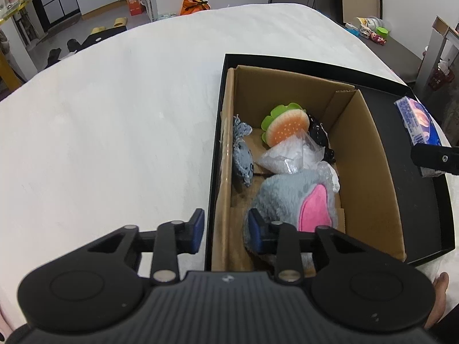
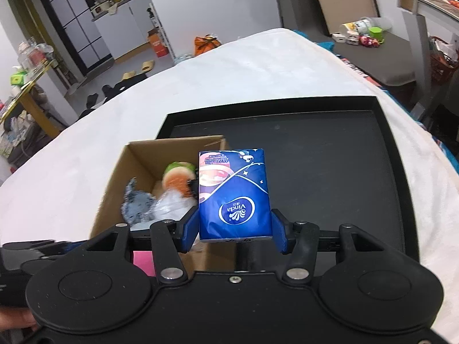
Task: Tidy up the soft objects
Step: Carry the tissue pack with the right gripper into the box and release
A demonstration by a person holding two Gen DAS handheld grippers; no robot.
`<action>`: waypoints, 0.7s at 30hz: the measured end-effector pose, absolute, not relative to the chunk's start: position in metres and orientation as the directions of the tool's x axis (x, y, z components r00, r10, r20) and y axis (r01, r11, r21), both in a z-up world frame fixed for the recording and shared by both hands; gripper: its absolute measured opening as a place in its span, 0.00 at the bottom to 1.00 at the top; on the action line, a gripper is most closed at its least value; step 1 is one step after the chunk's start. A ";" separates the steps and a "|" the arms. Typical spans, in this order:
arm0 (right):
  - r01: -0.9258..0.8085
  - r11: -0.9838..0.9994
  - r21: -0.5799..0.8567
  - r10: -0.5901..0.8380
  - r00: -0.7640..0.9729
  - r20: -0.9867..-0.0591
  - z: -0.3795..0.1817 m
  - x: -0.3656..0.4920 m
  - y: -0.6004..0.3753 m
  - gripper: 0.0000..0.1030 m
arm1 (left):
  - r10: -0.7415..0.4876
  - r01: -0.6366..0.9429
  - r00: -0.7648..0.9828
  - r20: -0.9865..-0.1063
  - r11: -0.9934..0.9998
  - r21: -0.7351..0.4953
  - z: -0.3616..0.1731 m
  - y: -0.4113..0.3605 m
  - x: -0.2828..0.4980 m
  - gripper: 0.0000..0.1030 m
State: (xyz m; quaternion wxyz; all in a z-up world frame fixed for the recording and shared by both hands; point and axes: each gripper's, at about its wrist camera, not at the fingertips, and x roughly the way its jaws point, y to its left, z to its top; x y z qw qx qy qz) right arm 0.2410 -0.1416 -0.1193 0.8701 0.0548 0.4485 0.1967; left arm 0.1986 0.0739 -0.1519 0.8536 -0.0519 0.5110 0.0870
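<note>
A cardboard box (image 1: 370, 172) stands in a black tray (image 1: 424, 200) on the white bed. In it lie a grey plush with a pink ear (image 1: 298, 197), a burger toy (image 1: 287, 126), a clear bag (image 1: 287, 157), a grey knitted toy (image 1: 242, 157) and a black item (image 1: 320, 137). My left gripper (image 1: 225, 229) is open and empty, straddling the box's near left wall. My right gripper (image 2: 235, 229) is shut on a blue Vinda tissue pack (image 2: 235, 197), held above the tray beside the box (image 2: 114, 189); the pack also shows in the left wrist view (image 1: 417, 123).
The white bed (image 1: 114, 129) spreads left and far of the tray. The tray's right part (image 2: 330, 172) is bare black. Beyond the bed are floor clutter, slippers, an orange bag (image 1: 195, 4) and a low bench with toys (image 2: 367, 37).
</note>
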 end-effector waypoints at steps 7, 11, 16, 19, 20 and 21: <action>-0.331 0.900 0.285 0.423 0.497 -0.758 -0.116 0.230 -0.123 0.50 | 0.070 -0.204 0.458 -0.886 0.979 -0.028 -0.157 0.076 0.192 0.12; -0.348 0.893 0.286 0.433 0.487 -0.758 -0.115 0.225 -0.114 0.50 | 0.083 -0.219 0.466 -0.881 0.975 -0.024 -0.158 0.077 0.188 0.09; -0.366 0.879 0.306 0.458 0.466 -0.757 -0.113 0.217 -0.105 0.50 | 0.078 -0.222 0.471 -0.879 0.975 -0.033 -0.158 0.080 0.186 0.09; -0.378 0.867 0.325 0.478 0.446 -0.756 -0.112 0.215 -0.100 0.51 | 0.075 -0.221 0.474 -0.877 0.975 -0.036 -0.158 0.081 0.185 0.09; -0.390 0.862 0.324 0.482 0.432 -0.762 -0.114 0.214 -0.098 0.52 | 0.074 -0.220 0.476 -0.877 0.975 -0.037 -0.157 0.081 0.185 0.09; -0.396 0.861 0.318 0.478 0.420 -0.771 -0.115 0.214 -0.096 0.58 | 0.073 -0.219 0.476 -0.876 0.975 -0.038 -0.157 0.081 0.185 0.09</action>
